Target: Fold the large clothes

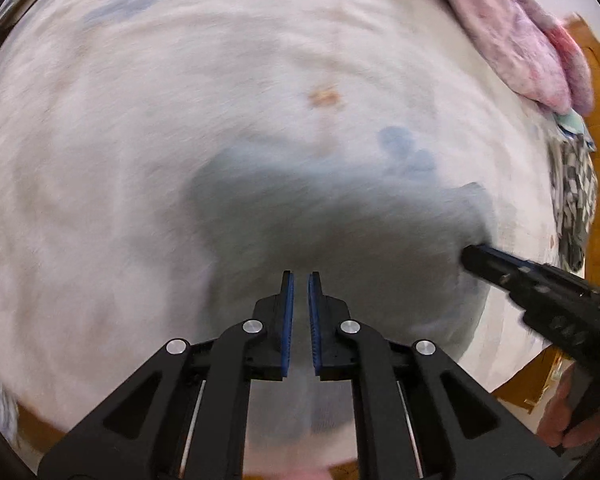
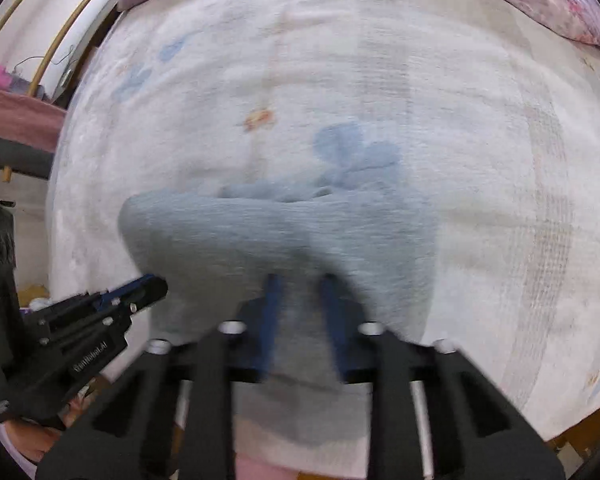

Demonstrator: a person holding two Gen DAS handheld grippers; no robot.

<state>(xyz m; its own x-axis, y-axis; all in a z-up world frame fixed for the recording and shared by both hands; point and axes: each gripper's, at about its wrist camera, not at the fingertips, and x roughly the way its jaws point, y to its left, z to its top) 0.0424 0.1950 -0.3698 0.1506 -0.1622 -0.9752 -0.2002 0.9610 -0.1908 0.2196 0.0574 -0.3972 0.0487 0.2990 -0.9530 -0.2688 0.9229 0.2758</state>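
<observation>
On white bedsheet, grey-blue garment bunched, left claw nearly closed, empty, right claw state blurred, unclear.

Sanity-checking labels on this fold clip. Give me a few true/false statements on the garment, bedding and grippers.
1. The grey-blue garment sits over a white bed sheet. True.
2. The sheet is plain. False: it carries blue flower prints.
3. A pink floral quilt lies at the sheet's far right. True.
4. The right gripper is clear of the garment. False: grey cloth sits between its fingers.
5. The left gripper points at the ceiling. False: it points down at the sheet.
</observation>
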